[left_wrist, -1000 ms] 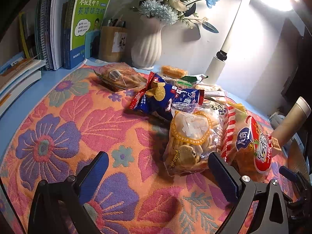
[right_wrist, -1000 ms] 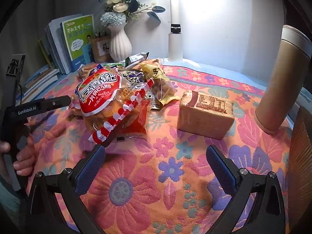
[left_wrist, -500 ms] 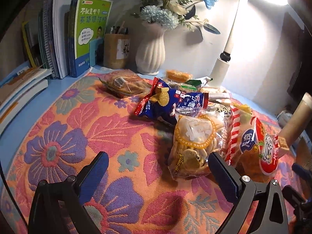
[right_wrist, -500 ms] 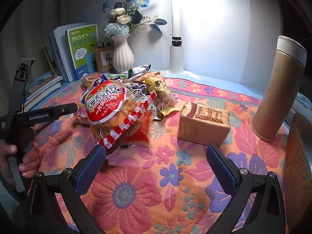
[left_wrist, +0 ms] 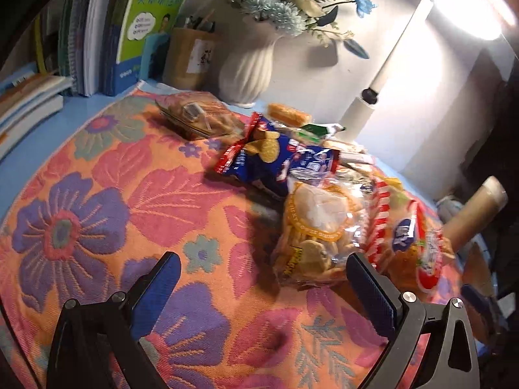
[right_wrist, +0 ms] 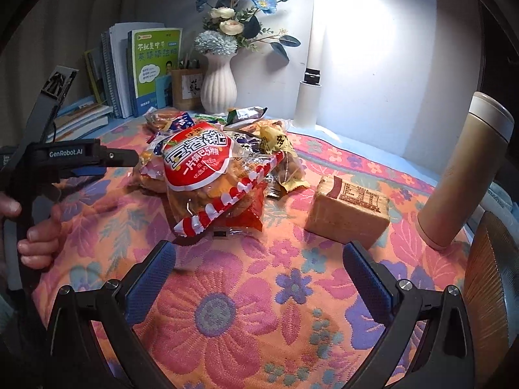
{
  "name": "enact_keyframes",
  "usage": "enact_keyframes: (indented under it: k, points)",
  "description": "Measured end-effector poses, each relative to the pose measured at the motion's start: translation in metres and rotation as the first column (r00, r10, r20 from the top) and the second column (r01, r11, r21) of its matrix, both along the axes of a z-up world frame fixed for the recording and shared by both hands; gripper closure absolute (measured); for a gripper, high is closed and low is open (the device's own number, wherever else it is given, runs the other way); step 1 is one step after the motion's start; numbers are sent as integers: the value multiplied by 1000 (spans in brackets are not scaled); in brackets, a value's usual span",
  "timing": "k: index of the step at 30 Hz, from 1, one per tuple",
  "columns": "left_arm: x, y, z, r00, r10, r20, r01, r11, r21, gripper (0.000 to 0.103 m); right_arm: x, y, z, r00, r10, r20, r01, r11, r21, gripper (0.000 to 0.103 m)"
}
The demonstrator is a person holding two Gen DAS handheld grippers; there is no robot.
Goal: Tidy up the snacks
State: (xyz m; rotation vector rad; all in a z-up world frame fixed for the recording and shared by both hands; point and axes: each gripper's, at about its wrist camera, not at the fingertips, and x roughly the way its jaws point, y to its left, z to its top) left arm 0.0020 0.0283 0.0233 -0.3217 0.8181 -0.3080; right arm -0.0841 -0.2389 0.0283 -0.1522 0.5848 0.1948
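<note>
A pile of snack packs lies on the floral cloth. In the left wrist view I see a clear cracker bag, a blue chip bag, a red-and-white bag and a wrapped pastry. My left gripper is open and empty, just short of the cracker bag. In the right wrist view the red-and-white bag tops the pile and a brown bread block lies apart to its right. My right gripper is open and empty, in front of both. The left gripper also shows there beside the pile.
A tan thermos stands at the right near a chair back. A white vase, a lamp post, a pen holder and upright books line the back. Stacked books lie at the left.
Both grippers have drawn back and risen slightly, so the pile looks a little farther off. The left view has tilted and is blurred. Nothing was grasped.
</note>
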Motion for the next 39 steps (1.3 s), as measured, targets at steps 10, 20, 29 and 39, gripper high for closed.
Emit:
enact_keyframes:
  k: [10,20,29,39]
  points:
    - [20,-7,-6,969,-222,-108,206,968,-142,2,35,38,34,982,109,-157,-122,989,-80,0]
    - [84,-25,3,895,-234,-379,215,972,-93,4,103,54,60,917,175,-357,-229,966,-116,0]
    - [107,-57,7,794,-330,-510,333,939,-89,6,142,66,45,827,258,-500,-341,936,-81,3]
    - [114,-71,6,725,-501,-473,468,862,-195,47,139,73,33,814,107,-571,-212,970,-122,35]
